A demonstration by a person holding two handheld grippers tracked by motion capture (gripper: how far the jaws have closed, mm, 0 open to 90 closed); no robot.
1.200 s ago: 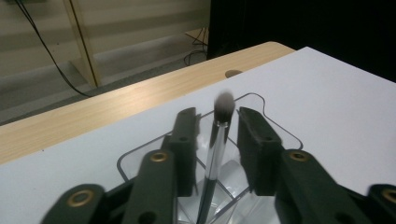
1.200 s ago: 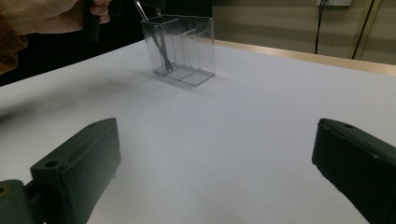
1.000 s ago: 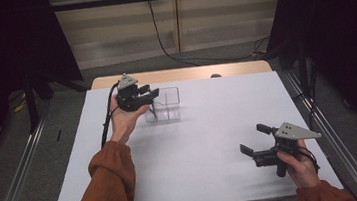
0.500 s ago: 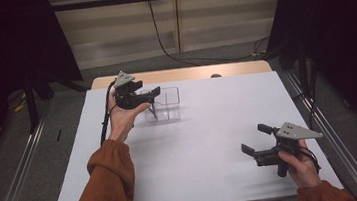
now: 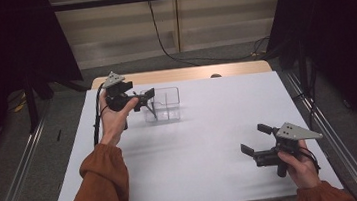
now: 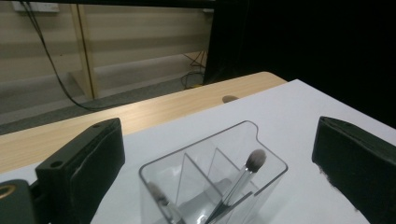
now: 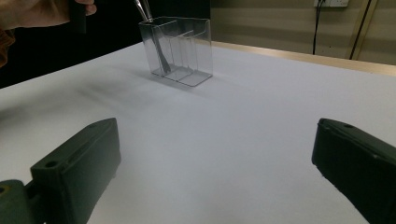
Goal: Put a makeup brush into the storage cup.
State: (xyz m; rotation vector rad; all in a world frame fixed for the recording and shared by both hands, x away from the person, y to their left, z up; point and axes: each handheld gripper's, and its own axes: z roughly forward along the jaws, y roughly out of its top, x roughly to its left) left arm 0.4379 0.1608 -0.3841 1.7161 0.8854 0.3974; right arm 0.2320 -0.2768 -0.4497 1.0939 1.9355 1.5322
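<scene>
Placing a brush in a clear organiser, at the moment of release. Nearest the person, the right gripper (image 5: 254,140) rests in the hand over bare white table sheet (image 5: 214,172), its jaws spread wide with nothing between or against them; the organiser lies well ahead of its fingertips, far across the sheet. Farther off, the left gripper (image 5: 145,97) hovers just above the clear organiser (image 6: 212,177), whose near edge sits directly below and between its two black pads (image 6: 88,163). These jaws have just been opening and now stand as wide apart as they go, gripping nothing. The brush (image 6: 240,183) stands tilted in a compartment of the organiser, bristle head up and level with the rim, between the pads but touching neither (a second slim handle (image 6: 161,198) leans in the compartment toward the left pad). To finish this step well, the judgement is to lift the left gripper straight up and away, keeping both pads clear of the brush head and the thin walls, since a sideways brush against either could tip the light organiser or drag the brush out again.
</scene>
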